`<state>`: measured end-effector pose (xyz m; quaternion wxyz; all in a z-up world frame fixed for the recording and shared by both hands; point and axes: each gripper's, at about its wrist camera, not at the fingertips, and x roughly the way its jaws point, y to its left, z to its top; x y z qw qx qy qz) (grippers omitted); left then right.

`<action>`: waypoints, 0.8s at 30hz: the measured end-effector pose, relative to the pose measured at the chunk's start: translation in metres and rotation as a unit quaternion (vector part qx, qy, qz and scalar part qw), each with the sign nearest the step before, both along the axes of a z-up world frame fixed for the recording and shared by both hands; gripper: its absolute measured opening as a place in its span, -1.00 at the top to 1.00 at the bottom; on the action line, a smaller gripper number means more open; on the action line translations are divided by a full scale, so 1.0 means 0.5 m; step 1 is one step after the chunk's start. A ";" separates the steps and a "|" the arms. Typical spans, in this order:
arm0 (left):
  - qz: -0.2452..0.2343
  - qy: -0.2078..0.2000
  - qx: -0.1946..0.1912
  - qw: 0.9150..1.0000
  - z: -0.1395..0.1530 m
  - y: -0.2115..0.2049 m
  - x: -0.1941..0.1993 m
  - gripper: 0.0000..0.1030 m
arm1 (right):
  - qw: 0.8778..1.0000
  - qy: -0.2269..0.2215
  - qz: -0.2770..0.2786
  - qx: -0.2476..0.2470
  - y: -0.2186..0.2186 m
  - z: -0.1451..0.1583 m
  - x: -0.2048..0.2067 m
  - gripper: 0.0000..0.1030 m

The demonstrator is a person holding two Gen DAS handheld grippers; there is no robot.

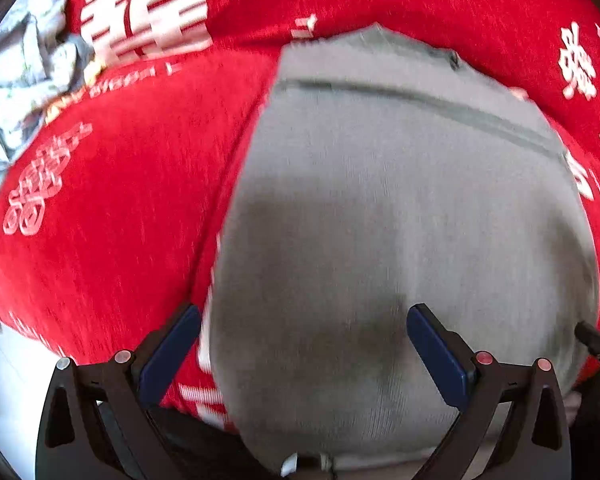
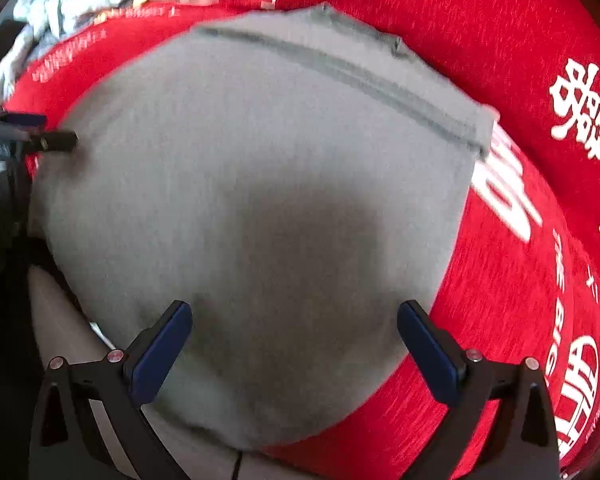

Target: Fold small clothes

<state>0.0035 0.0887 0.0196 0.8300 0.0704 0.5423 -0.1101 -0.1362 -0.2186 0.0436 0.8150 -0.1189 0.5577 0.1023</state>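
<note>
We saw a grey garment (image 1: 400, 208) lying flat on a red cloth (image 1: 112, 208) printed with white characters, a stitched hem band running across its far end. The left gripper (image 1: 304, 350) hung above the garment's near left edge, jaws spread wide and holding nothing. The right gripper (image 2: 294, 346) hovered over its near right part, likewise spread and empty. A crumpled pale blue-grey garment (image 1: 24, 80) lay well apart at the far left.
</note>
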 end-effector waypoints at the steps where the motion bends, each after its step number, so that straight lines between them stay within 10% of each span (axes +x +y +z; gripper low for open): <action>1: 0.010 -0.007 -0.002 1.000 0.007 -0.008 0.021 -1.00 | 1.000 -0.010 -0.005 -0.001 0.002 0.009 0.023 -0.99; 10: 0.006 0.027 0.008 1.000 -0.052 -0.082 0.112 -1.00 | 0.990 0.042 -0.115 0.070 0.034 -0.060 0.219 -0.99; 24: -0.006 0.066 -0.032 0.997 -0.077 0.024 -0.036 -1.00 | 0.999 -0.003 -0.049 0.013 0.015 -0.067 -0.030 -0.98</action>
